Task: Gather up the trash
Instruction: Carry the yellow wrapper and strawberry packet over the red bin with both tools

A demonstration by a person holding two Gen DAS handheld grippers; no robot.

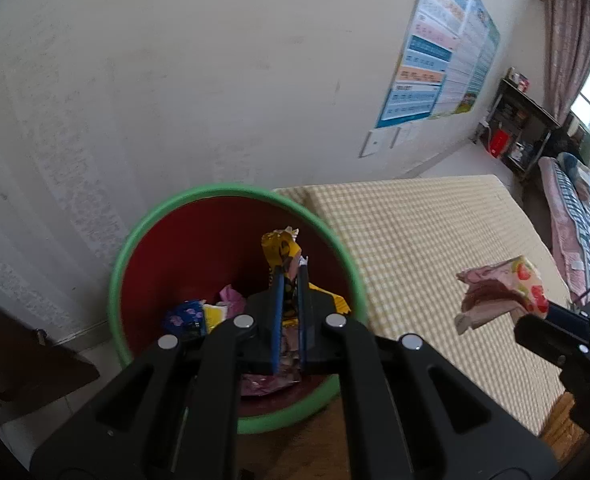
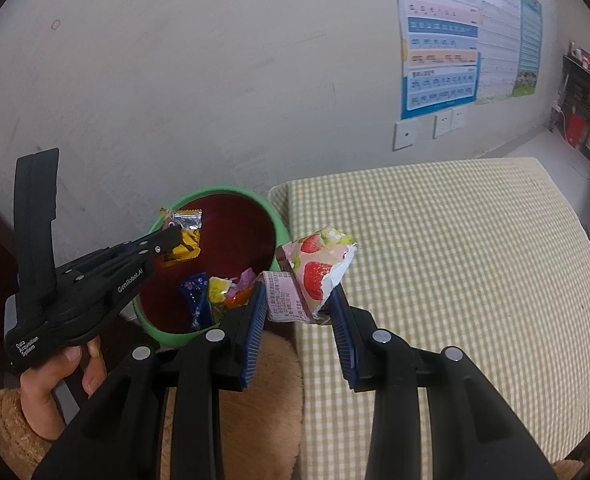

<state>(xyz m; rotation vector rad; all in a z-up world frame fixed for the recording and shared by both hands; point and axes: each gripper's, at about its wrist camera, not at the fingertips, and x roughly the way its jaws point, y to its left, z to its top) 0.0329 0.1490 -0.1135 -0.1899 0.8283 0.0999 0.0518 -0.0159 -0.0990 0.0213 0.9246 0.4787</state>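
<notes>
A round bin [image 1: 135,236] with a green rim and dark red inside stands on the floor by the wall; it also shows in the right wrist view [image 2: 281,224]. Several wrappers [image 1: 199,316] lie in its bottom. My left gripper [image 1: 291,268] is shut on a yellow wrapper [image 1: 281,246] and holds it over the bin's opening; the right wrist view shows it too [image 2: 175,236]. My right gripper [image 2: 299,292] is shut on a pink strawberry wrapper [image 2: 315,268], held just right of the bin over the mattress edge.
A yellow checked mattress [image 2: 455,260] lies right of the bin. A white wall with a blue poster [image 2: 443,40] and sockets [image 2: 405,134] is behind. A dark shelf [image 1: 519,124] and a bed stand far right. My brown fleece sleeve [image 2: 15,424] is at lower left.
</notes>
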